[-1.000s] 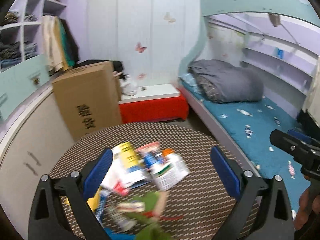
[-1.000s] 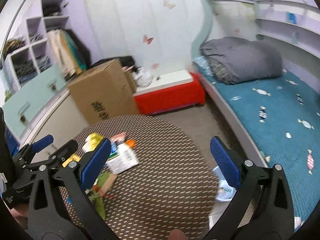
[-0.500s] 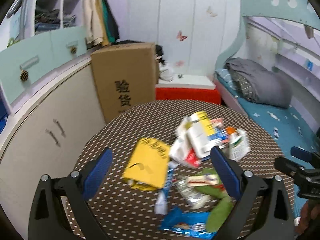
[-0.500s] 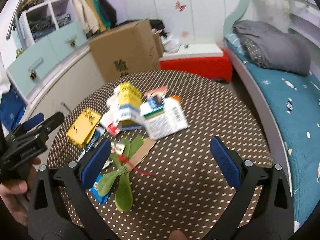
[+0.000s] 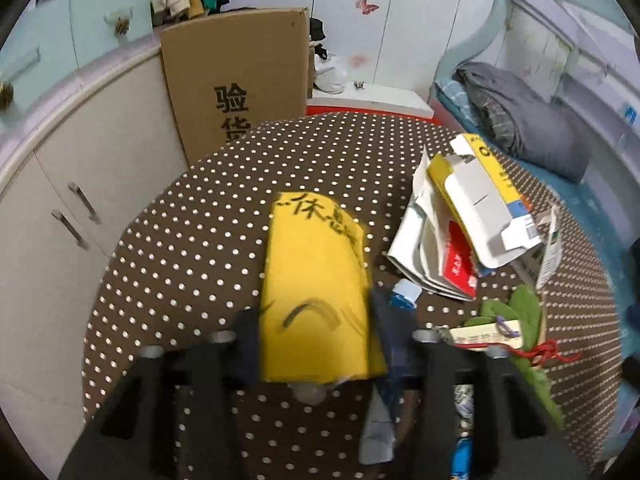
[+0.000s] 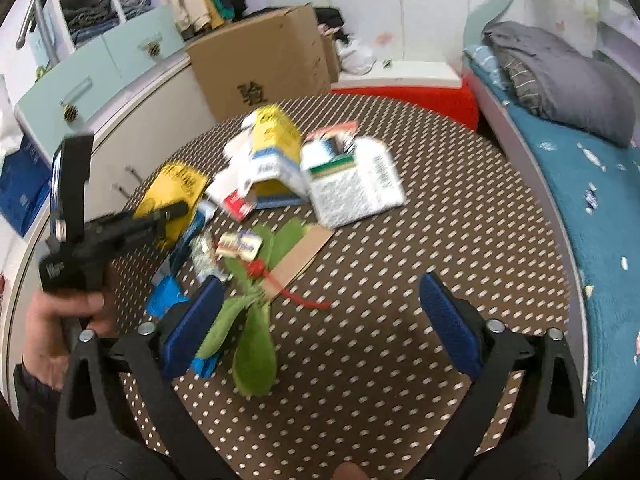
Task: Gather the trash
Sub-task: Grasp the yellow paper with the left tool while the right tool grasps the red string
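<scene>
A pile of trash lies on the round brown dotted table (image 5: 192, 240). In it are a yellow packet (image 5: 316, 264), torn cartons (image 5: 476, 192), green leaves (image 5: 516, 312) and wrappers. My left gripper (image 5: 316, 320) is closing on the yellow packet. Its blurred fingers meet the packet's two sides and the packet bows upward. The right wrist view shows that left gripper (image 6: 168, 216) at the packet (image 6: 176, 184). My right gripper (image 6: 320, 292) hovers low over the table with its jaws wide and closing slightly. The green leaves (image 6: 252, 332) lie by its left finger, and nothing is pressed.
A white carton (image 6: 352, 184) and a yellow carton (image 6: 276, 140) stand mid-table. A blue wrapper (image 6: 168, 296) lies at the left. Behind the table are a cardboard box (image 5: 236, 80) and a red bench (image 6: 420, 96). Cupboards (image 5: 60, 200) are left, a bed (image 6: 600, 200) right. A hand (image 6: 52, 332) holds the left gripper.
The left gripper dropped toward the table onto the yellow packet and its jaws narrowed around it. The right gripper sank closer to the table near the green leaves, its jaws a little narrower.
</scene>
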The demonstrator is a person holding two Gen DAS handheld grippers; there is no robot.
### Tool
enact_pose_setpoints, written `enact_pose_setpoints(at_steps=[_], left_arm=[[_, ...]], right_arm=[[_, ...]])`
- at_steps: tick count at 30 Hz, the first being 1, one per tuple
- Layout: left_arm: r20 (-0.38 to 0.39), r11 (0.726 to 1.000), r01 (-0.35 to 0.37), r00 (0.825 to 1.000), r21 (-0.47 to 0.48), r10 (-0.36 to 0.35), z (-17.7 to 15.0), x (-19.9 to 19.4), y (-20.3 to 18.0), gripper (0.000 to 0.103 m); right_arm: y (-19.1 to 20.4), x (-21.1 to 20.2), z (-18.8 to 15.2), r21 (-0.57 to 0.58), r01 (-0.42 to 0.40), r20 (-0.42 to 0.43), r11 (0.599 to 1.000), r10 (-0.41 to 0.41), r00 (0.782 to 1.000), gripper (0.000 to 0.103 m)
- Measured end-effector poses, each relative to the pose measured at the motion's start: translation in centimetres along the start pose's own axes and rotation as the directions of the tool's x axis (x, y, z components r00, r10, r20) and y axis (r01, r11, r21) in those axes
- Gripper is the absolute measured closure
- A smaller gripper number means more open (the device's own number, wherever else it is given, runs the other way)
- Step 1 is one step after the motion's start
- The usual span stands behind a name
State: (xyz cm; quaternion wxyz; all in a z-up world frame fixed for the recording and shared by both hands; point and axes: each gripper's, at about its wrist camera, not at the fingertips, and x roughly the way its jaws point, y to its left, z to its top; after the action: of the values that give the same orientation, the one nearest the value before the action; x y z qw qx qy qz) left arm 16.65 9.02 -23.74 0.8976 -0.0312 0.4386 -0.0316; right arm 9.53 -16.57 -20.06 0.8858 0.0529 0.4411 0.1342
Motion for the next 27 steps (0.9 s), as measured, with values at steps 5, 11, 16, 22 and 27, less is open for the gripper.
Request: enact_pose_setpoints(at_steps=[5,11,16,22,27], left_arm=[[0.048,0.999,-0.04,0.998,-0.01,0.04,-1.0,-2.1,0.6,0.063],[0.096,0.994,-0.095,0.99,-0.055,0.1,-2.5,-5.4,1.9,0.063],[0.09,0.993,-0.091,0.991,-0.071,0.097,-3.7,-6.5,2.1,0.063],[0.1,0.994,-0.078,0.991,-0.071,0.085,-4.2,-7.6,1.9,0.063],[0.112,0.995,-0.068,0.991,-0.077,0.077,-4.2,-8.3,1.6,0.063]], right_arm=[[2.0,3.4,-0.8,-0.017,-0.056,-0.079,0.998,0.054,0.995,0.044],[3.9,5.8,-1.1,-0.069,-0.058,-0.095,0.996,0.051,0.994,0.059],[2.0,5.1,-1.4,-0.066,-0.056,-0.092,0.996,0.05,0.995,0.066],[1.1,3.0,-0.3,-0.101,-0.135,-0.011,0.986,0.135,0.991,0.057],[3.0,5.4,1.4,-0.201,-0.15,-0.05,0.968,0.143,0.988,0.074]])
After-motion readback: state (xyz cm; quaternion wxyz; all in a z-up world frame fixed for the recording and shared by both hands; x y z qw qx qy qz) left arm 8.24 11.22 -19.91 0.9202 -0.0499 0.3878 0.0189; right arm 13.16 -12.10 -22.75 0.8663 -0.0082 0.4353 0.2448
